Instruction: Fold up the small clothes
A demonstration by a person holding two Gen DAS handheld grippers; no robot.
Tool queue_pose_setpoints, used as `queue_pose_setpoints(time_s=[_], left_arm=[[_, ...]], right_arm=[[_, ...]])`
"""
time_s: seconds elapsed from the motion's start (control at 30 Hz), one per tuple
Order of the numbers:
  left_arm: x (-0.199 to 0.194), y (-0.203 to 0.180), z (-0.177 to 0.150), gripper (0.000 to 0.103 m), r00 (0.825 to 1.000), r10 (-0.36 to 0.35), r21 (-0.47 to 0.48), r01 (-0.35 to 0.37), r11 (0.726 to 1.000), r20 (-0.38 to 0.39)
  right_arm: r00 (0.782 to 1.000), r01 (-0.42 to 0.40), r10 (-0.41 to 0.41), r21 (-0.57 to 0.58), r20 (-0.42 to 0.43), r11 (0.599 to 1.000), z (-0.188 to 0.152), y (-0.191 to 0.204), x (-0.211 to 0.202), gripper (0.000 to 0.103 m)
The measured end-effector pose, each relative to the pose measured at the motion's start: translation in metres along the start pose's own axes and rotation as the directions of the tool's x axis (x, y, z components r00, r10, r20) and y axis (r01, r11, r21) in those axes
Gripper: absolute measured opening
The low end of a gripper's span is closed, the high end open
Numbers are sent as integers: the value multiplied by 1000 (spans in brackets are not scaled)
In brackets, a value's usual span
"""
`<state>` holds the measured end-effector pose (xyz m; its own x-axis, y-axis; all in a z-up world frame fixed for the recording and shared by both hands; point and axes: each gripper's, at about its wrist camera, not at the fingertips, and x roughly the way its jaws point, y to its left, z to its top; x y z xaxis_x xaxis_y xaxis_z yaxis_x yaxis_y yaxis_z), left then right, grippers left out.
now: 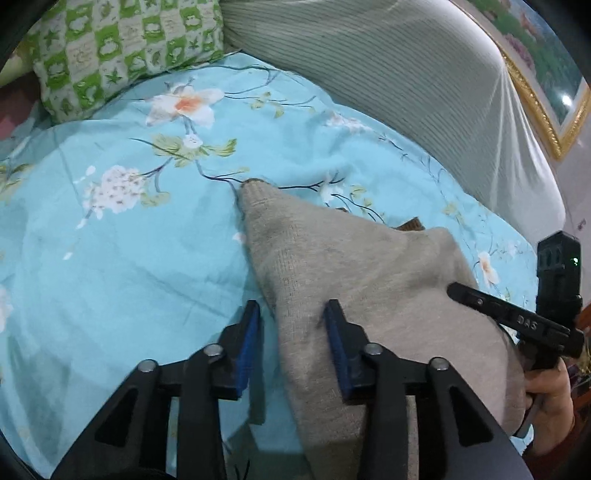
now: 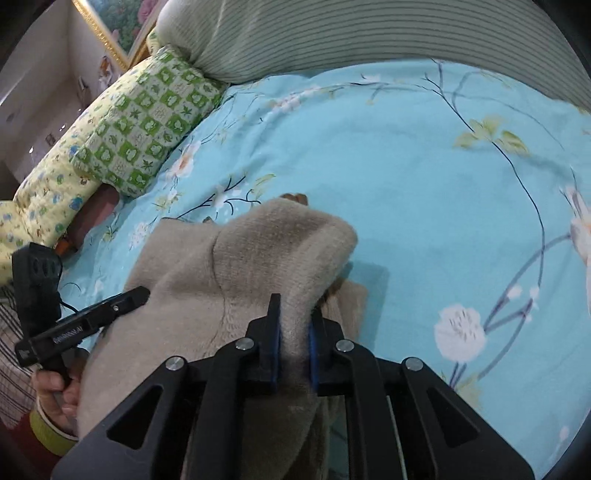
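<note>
Floral blue bedspread point(image 1: 110, 258), both tools angled downward, right tool point(image 2: 293, 332) pinching beige knit garment point(image 2: 240, 258), left tool point(image 1: 291, 332) part-open around it

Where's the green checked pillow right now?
The green checked pillow lies at the far edge of the blue floral sheet, upper left in the left wrist view, beside the striped cushion.

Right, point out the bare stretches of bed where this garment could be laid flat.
Bare floral sheet lies left of the beige garment, up to the green checked pillow. In the right wrist view, more bare sheet lies right of the garment, up to the striped cushion. Crowded: the near edge, with both grippers and the bunched garment.
</note>
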<state>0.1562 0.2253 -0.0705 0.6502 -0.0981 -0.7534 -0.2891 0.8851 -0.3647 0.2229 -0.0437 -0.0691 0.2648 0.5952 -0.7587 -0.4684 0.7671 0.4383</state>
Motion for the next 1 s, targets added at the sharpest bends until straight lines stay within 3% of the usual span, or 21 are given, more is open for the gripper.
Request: queue_pose_setpoints(time_s=[0.13,0.2,0.27,0.37,0.43,0.47,0.53,0.63,0.73,0.87,0.9,0.97,1.0], left_arm=[[-32,-8,-3,37,999,22,2,-22,1000,24],[-55,-19,-8,37,998,37,37,-39,999,58],[-78,-32,-15,37,996,-26,62,20,998,90],[-95,-53,-28,37,984,-151,81,144,986,90],[-95,-65,-39,37,974,-215,102,208,973,64],[-93,-67,-43,37,978,-202,102,195,975,57],[-86,-64,-51,35,982,-186,83,183,979,24],[-83,-54,-57,36,972,-235,52,233,971,25],[-71,-53,-58,36,970,-243,36,243,969,-7],[-64,-58,-70,36,972,-233,48,233,971,-22],[-62,-58,-72,36,968,-250,36,251,967,-27],[-56,-58,-74,36,959,-278,25,279,960,-45],[-56,-58,-76,35,959,-278,21,279,960,-46]], right_arm=[[1000,-7,9,69,-30,998,-4,-5,-17,26],[1000,17,-17,77,-2,997,-8,-3,-38,31],[997,24,-29,80,64,997,-11,3,-63,31],[992,-63,57,55,110,997,-2,21,-80,31],[987,-137,131,68,89,988,6,30,-73,31],[986,-161,156,76,63,984,11,34,-65,31],[991,-137,136,71,23,988,15,46,-53,31],[983,-180,176,68,53,981,8,54,-55,32],[991,-107,101,66,88,992,9,46,-47,40],[978,-207,201,148,53,967,19,29,-16,40],[987,-162,158,146,36,976,21,28,-7,40],[999,42,-41,166,-12,985,23,19,10,35],[999,41,-44,216,9,976,22,11,10,33]])
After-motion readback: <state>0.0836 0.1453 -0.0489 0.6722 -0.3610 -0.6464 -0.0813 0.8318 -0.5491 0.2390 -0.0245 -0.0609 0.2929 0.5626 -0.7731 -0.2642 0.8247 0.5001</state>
